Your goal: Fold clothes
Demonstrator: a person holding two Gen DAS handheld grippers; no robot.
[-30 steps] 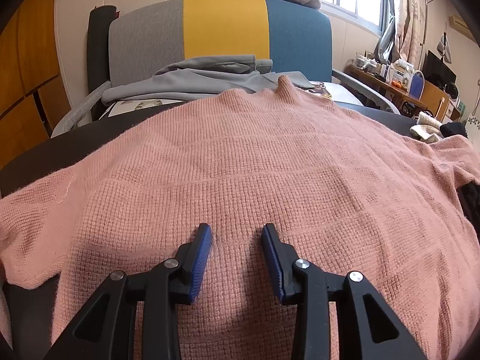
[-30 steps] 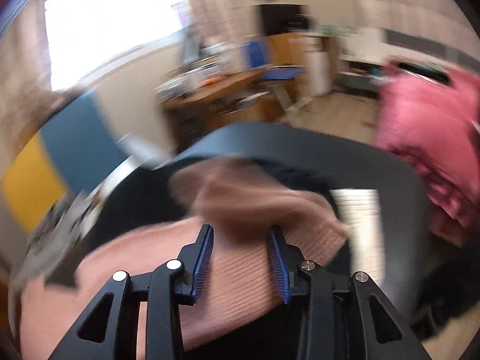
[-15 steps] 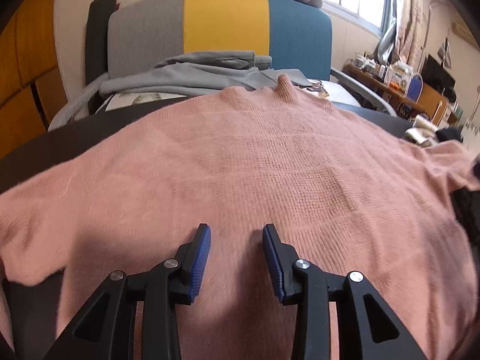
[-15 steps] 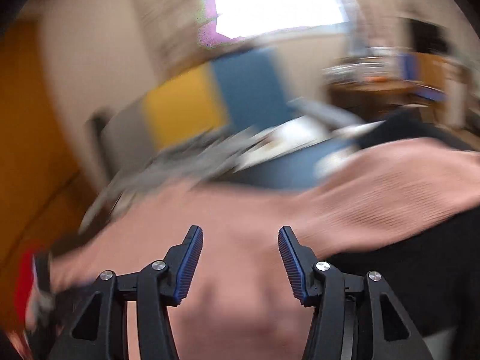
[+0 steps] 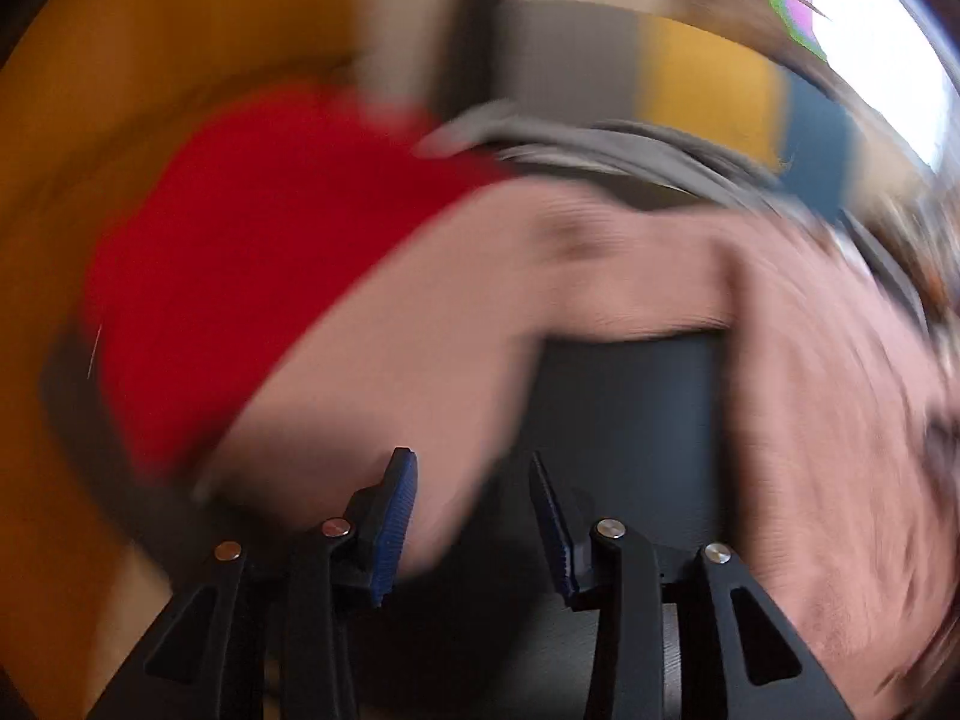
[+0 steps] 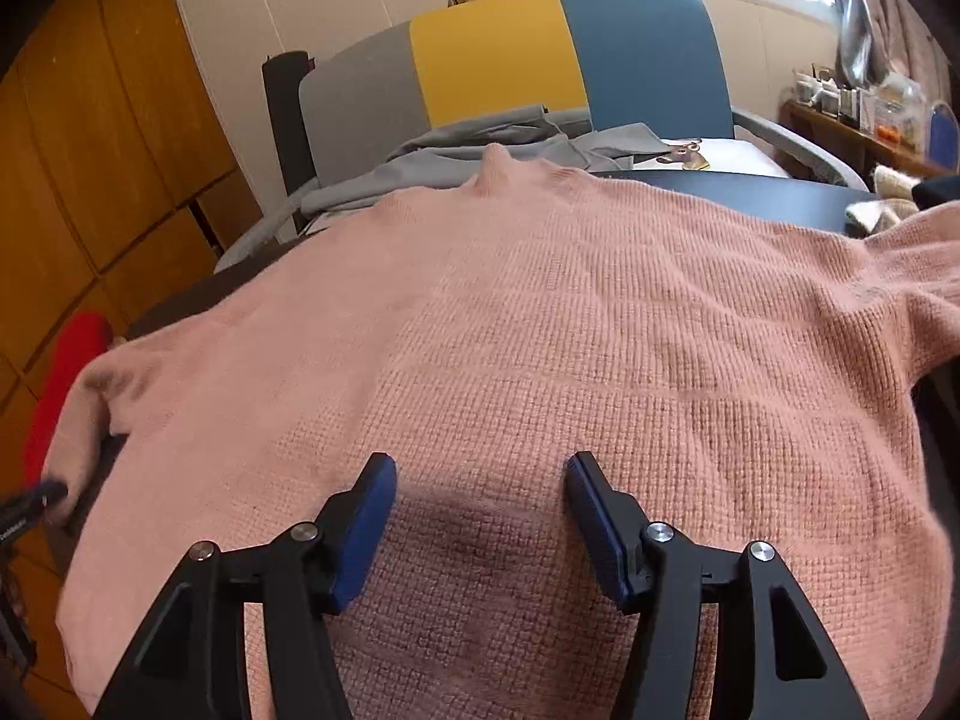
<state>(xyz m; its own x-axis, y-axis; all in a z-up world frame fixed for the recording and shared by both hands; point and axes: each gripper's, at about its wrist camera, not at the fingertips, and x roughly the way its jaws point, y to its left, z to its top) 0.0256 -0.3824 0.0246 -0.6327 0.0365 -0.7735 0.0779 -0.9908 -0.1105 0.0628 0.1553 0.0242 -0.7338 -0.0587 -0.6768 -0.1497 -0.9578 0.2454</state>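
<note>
Sweater (image 6: 540,330) sharp from right tool (image 6: 480,480) — left view blurred.

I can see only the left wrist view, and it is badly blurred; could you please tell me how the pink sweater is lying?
Observer: The pink sweater lies spread flat on the dark table, collar toward the chair.
Operator: Is the right gripper holding it?
Observer: No, the right gripper is open over the sweater's body, with nothing between its fingers.
Operator: And the far sleeve?
Observer: The right sleeve extends toward the table's right side.
</note>
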